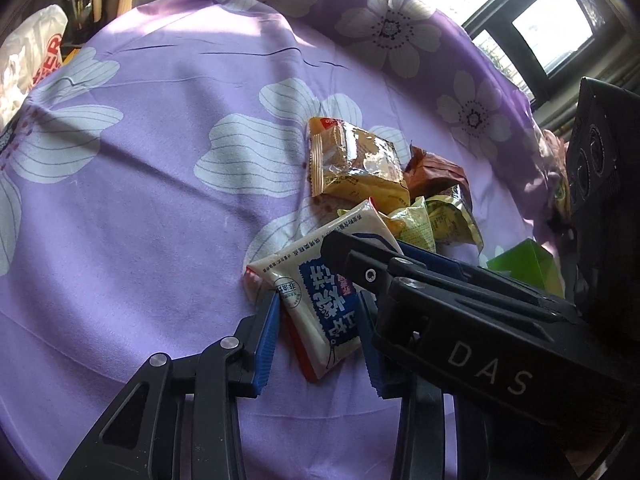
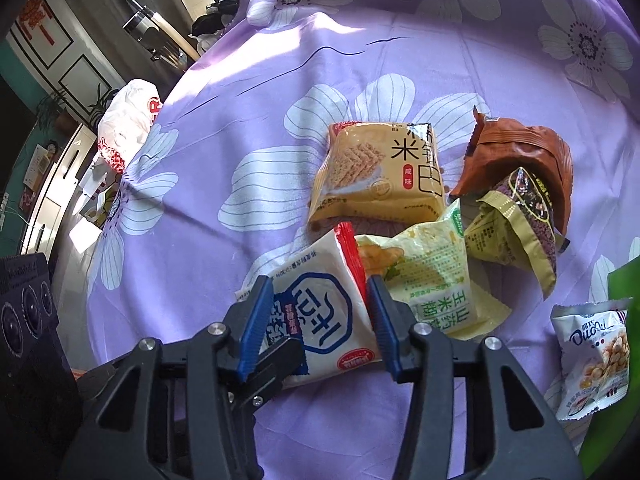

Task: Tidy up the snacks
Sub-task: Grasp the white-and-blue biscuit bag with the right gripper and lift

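Purple flowered cloth [image 2: 224, 168] covers the table, soft and faintly creased. Both the left gripper [image 1: 318, 312] and the right gripper [image 2: 320, 300] clench one flat, glossy white snack packet [image 2: 316, 312] at the near edge of the crinkly pile, probably to lift it clear. Just beyond it lies a tan cracker bag [image 2: 380, 172].

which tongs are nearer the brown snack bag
Right. The right tongs sit just short of the brown snack bag; the left tongs are farther back.
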`<state>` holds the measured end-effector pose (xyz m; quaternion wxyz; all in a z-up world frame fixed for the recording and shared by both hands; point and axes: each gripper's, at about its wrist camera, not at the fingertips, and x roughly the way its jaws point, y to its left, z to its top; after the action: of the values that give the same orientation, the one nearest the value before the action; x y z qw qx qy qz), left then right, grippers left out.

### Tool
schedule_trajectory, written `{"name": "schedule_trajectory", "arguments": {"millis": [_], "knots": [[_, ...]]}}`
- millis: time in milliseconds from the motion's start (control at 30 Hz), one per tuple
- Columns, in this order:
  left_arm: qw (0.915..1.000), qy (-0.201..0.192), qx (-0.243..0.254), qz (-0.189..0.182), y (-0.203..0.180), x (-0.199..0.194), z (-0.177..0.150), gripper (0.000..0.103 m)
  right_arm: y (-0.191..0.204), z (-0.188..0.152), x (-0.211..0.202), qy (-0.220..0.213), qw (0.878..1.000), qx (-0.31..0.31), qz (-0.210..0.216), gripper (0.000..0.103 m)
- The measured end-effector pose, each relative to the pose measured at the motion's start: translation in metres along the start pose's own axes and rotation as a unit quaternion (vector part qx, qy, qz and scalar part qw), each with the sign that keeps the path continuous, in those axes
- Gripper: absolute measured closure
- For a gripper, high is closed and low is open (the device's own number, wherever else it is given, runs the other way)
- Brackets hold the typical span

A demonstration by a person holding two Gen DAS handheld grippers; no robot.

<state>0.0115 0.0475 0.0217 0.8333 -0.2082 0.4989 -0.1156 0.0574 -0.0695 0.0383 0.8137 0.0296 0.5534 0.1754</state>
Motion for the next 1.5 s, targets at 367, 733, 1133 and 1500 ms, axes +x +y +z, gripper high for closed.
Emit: {"name": "schedule_trajectory", "arguments": {"millis": [367, 733, 1133, 1500], "knots": [[0.9958, -0.046, 0.077, 0.019, -0.033, -0.010, -0.011, 0.063, -0.004, -0.024, -0.026, -0.056, 0.998, 0.021, 0.015, 0.054], [0.9780, -0.139, 0.154, 0.016, -0.071, -0.027, -0.031, 0.063, -0.016, -0.047, -0.065, -0.152, 0.987, 0.048, 0.003, 0.053], [0.9652, -0.186, 0.183, 0.010, -0.087, -0.051, -0.037, 0.063, -0.015, -0.053, -0.093, -0.203, 0.978, 0.049, -0.001, 0.054], [0.9493, -0.227, 0.217, -0.001, -0.118, -0.079, -0.039, 0.063, -0.018, -0.057, -0.138, -0.257, 0.965, 0.042, -0.005, 0.054]]}}
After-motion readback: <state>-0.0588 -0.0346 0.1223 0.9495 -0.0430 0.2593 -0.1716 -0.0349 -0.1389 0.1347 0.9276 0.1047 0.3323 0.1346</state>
